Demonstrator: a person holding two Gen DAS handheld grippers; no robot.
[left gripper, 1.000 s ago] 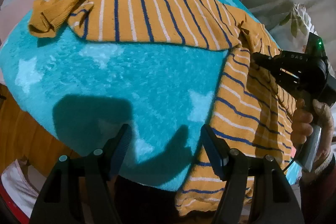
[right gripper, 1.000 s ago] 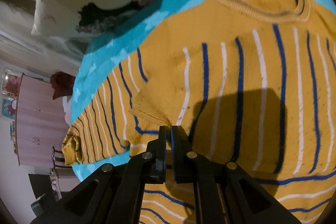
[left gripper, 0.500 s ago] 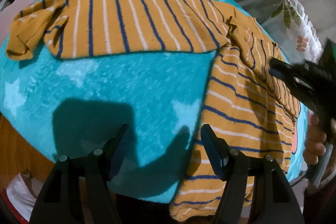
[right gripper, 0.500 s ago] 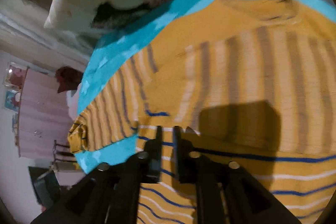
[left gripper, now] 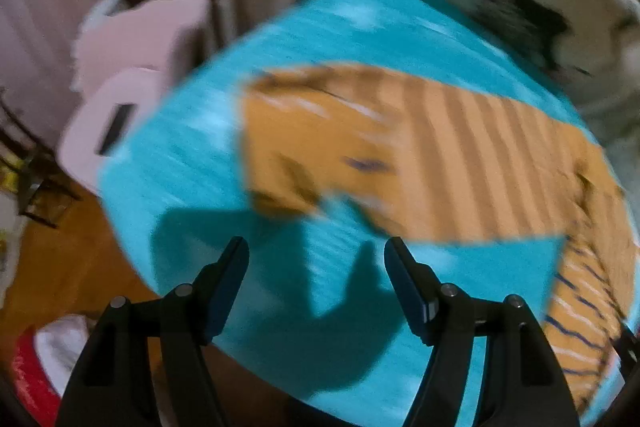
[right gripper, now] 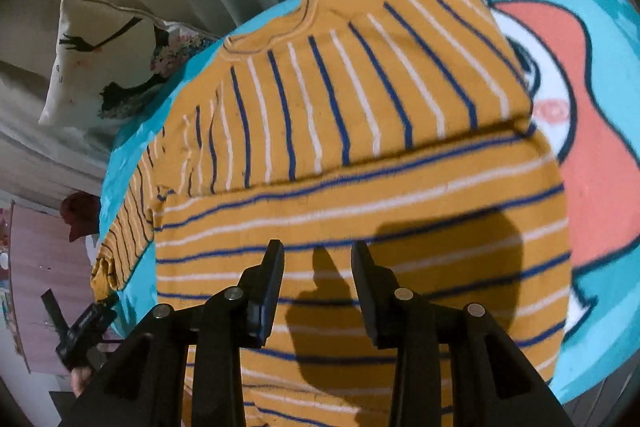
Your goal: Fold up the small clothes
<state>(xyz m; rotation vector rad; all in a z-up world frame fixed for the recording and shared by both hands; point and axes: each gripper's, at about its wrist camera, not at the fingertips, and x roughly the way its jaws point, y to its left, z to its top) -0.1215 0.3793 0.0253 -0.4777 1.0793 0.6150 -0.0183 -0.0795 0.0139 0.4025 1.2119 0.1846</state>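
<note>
Right claw (right gripper: 318, 291): jaws part-way apart and opening, nothing between them; it hangs over the near half of the sweater (right gripper: 360, 167), its shadow falling on the stripes just ahead of the tips, so the cloth it hovers above lies free. Sweater: mustard knit with blue and white stripes, spread flat on the blanket (right gripper: 608, 75) so it can be folded on a level surface; collar (right gripper: 272, 31) at the far side, one sleeve (right gripper: 360, 87) laid crosswise over the chest, its stripes running at right angles to those of the body, which reads as the first fold done. Other sleeve (right gripper: 124, 227): stretched out to the left, cuff near the blanket's left edge, not yet brought in. Left claw (left gripper: 316, 277): jaws wide, empty, poised over bare blanket just near of that sleeve (left gripper: 420, 155); the left view is blurred, so contact cannot be judged, but the placement suits a grab at the cuff end. It shows also at the lower left edge of the right view (right gripper: 86, 327), a hand behind it. Blanket: turquoise fleece with pale stars and a red-and-white figure at the right. Pillow (right gripper: 108, 63): printed, beyond the blanket at far left.
</note>
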